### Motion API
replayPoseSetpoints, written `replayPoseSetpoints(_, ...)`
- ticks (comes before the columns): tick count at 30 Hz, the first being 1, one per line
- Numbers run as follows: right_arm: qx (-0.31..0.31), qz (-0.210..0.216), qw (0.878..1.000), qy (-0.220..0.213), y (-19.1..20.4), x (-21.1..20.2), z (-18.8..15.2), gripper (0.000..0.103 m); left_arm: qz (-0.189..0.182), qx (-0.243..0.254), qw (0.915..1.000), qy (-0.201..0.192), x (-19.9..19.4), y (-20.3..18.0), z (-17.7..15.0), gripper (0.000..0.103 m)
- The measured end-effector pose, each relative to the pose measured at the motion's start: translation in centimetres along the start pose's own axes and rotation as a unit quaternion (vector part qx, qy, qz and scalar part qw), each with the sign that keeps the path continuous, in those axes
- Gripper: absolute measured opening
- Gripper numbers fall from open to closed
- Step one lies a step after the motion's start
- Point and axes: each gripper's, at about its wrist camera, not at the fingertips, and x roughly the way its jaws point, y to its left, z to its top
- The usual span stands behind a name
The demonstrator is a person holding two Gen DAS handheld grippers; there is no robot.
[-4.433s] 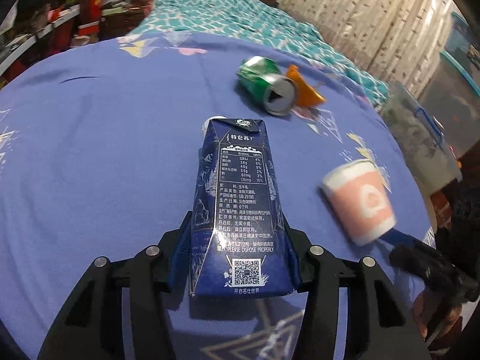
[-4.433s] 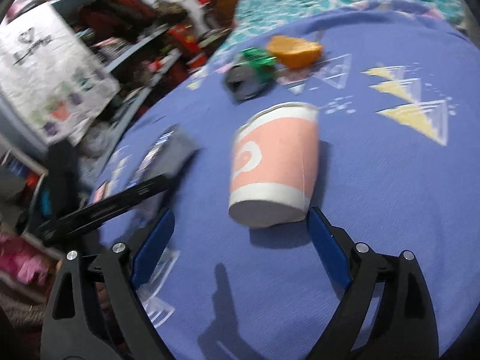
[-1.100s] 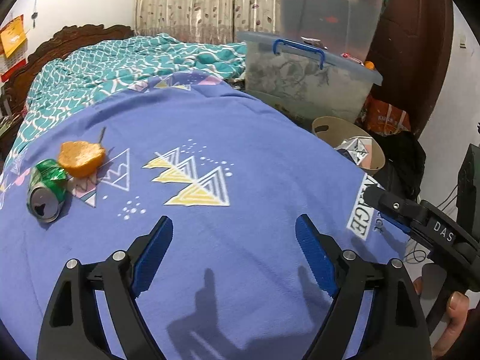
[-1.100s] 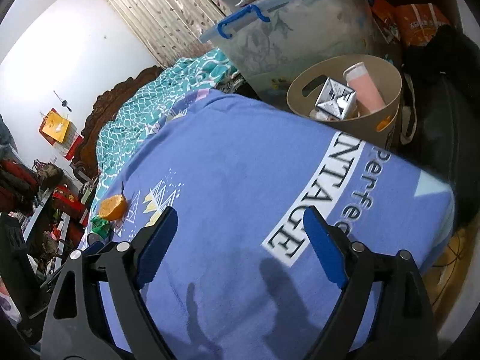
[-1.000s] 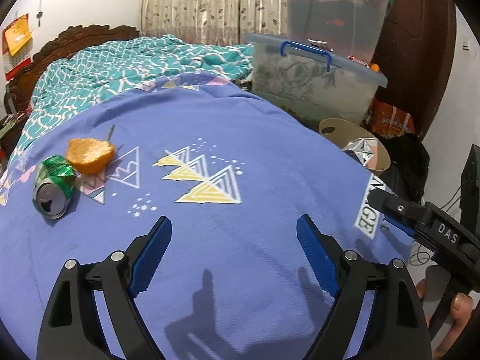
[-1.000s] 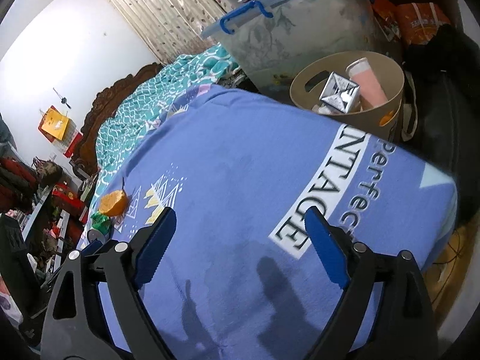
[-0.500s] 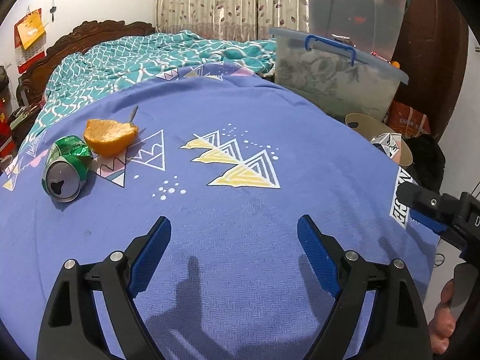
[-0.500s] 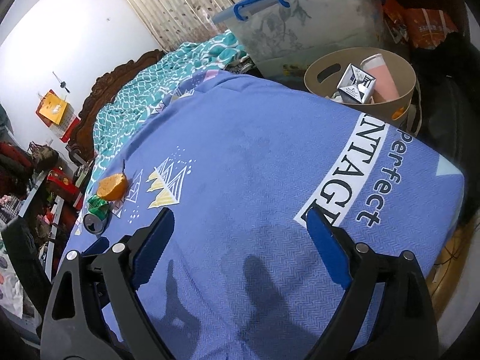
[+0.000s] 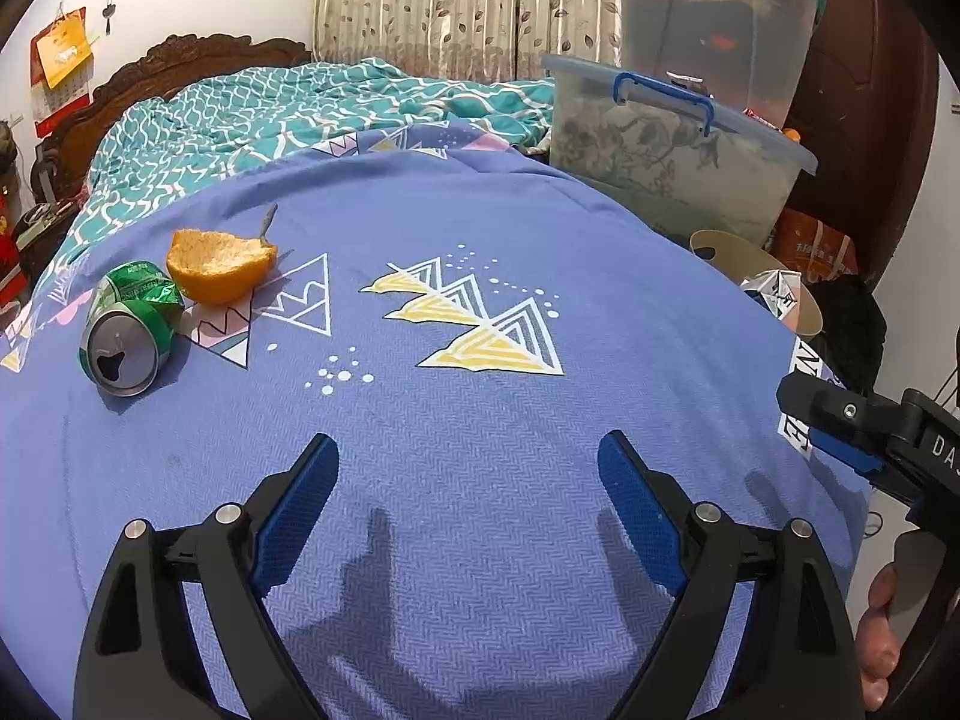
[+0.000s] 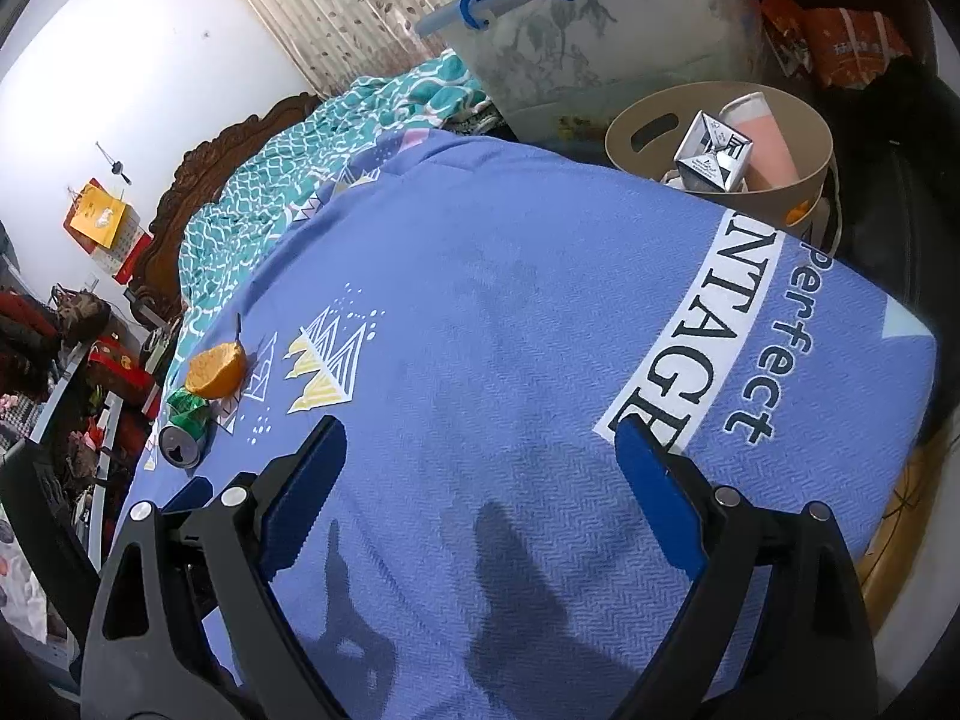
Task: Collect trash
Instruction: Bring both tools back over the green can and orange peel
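A crushed green can (image 9: 129, 327) lies on its side on the blue cloth, far left of my open, empty left gripper (image 9: 468, 480). An orange peel (image 9: 221, 264) lies just behind it. In the right wrist view both are far left: the can (image 10: 183, 432) and the peel (image 10: 216, 369). My right gripper (image 10: 480, 456) is open and empty above the cloth. A tan bin (image 10: 810, 180) beyond the cloth's right edge holds a carton (image 10: 714, 153) and a pink cup (image 10: 768, 138). The bin also shows in the left wrist view (image 9: 726, 252).
A clear storage box with a blue handle (image 9: 672, 150) stands behind the bin, a larger tub (image 9: 714, 18) above it. A teal bedspread (image 9: 300, 114) and wooden headboard (image 9: 150, 78) lie beyond the cloth. Cluttered shelves (image 10: 66, 372) are at the left.
The milk carton and the pink cup left the grippers and now lie in the bin. Both grippers are open and have swung back toward the can and peel.
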Motion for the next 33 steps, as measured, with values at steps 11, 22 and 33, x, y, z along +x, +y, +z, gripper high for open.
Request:
replayPoseSetpoints(11, -0.011, -0.002, 1.000, -0.013, 0.7, -0.5, 0.1, 0.091, -0.013, -0.008, 0.9999, -0.005, -0.3, 0.3, -0.1, 0.089)
replayPoseSetpoints(22, -0.022, -0.005, 1.000, -0.009, 1.3, -0.3, -0.2, 0.091, -0.018, -0.018, 0.9996, -0.011, -0.8, 1.0, -0.1, 0.089)
replayPoseSetpoints(33, -0.043, 0.003, 0.999, 0.001, 3.0, 0.5, -0.5, 0.091, 0.010, -0.039, 0.9991, -0.012, -1.0, 2.8, 0.1, 0.089)
